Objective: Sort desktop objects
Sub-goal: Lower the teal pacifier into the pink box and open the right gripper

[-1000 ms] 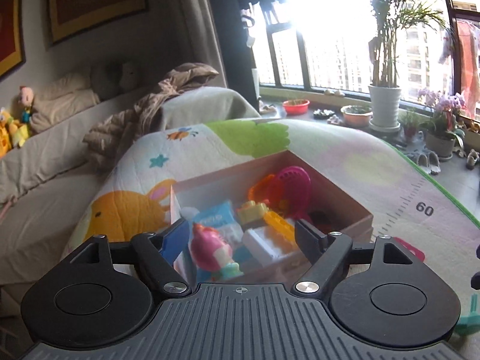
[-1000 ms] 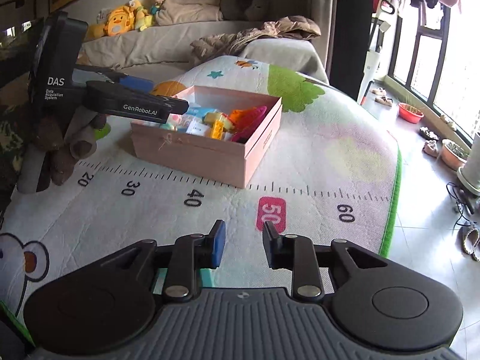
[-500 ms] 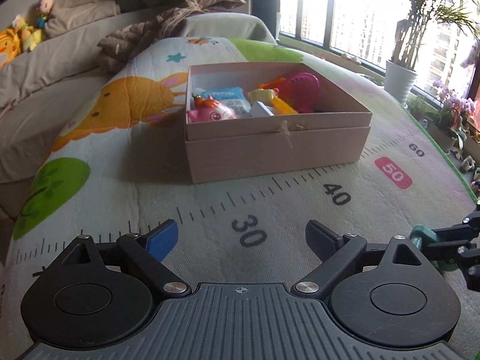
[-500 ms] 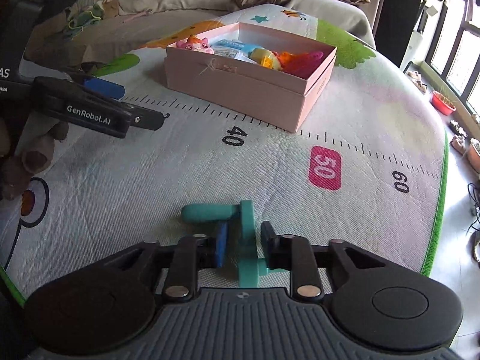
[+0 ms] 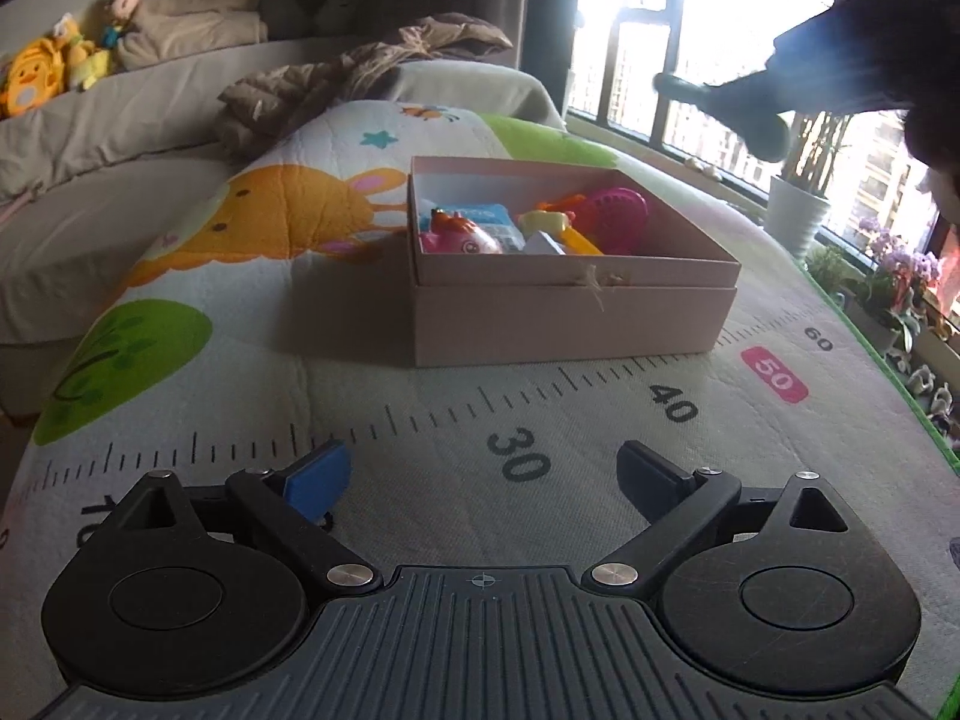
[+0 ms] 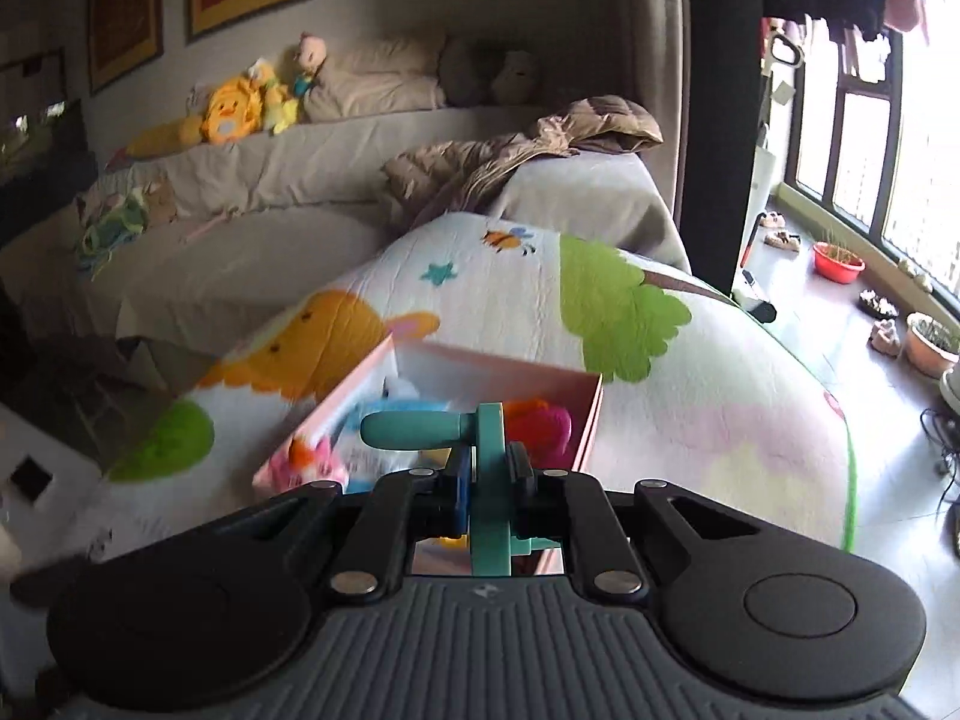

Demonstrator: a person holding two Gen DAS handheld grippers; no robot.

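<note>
My right gripper (image 6: 489, 480) is shut on a teal plastic toy (image 6: 414, 429) with a rounded handle, held in the air above the near end of the pink box (image 6: 591, 420). From the left wrist view the toy (image 5: 720, 102) is a dark shape high at the upper right, above the box (image 5: 570, 276). Inside the box lie a pink figure (image 5: 462, 240), a magenta piece (image 5: 618, 219), yellow bricks and a blue packet. My left gripper (image 5: 480, 468) hovers low over the play mat (image 5: 420, 420) in front of the box. Its jaws are opening and nothing is between them.
The mat carries a printed ruler and cartoon animals and ends at a green border (image 5: 900, 384) on the right. Behind it stands a beige sofa (image 6: 252, 240) with plush toys (image 6: 234, 111) and a brown jacket (image 6: 528, 156). Potted plants (image 5: 798, 222) line the window.
My right gripper closed on the teal toy on the mat and lifted it toward the box. My left gripper drew back from the box, sank toward the mat and opened wider.
</note>
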